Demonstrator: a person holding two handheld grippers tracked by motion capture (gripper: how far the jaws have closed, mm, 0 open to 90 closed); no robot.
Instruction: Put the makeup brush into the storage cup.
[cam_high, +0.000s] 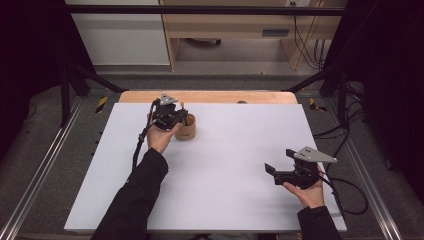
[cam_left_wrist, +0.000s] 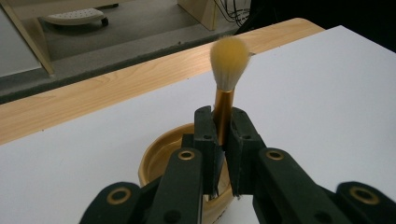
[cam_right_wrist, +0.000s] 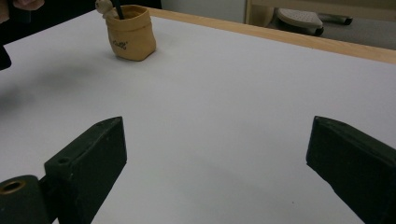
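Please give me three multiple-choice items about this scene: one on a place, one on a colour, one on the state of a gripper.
1. Where does the pot stand?
A. far left part of the white board
B. near right corner
C. on the floor

2. What colour are the bristles of the brush?
A. blue
B. pale yellow
C. black

3. How is the right gripper?
A. shut on the brush
B. shut on the pot
C. open, holding nothing

Answers: 1 A, by the high view; 2 B, by the left gripper view, where the left gripper clamps its handle; 3 C, its jaws stand wide apart.
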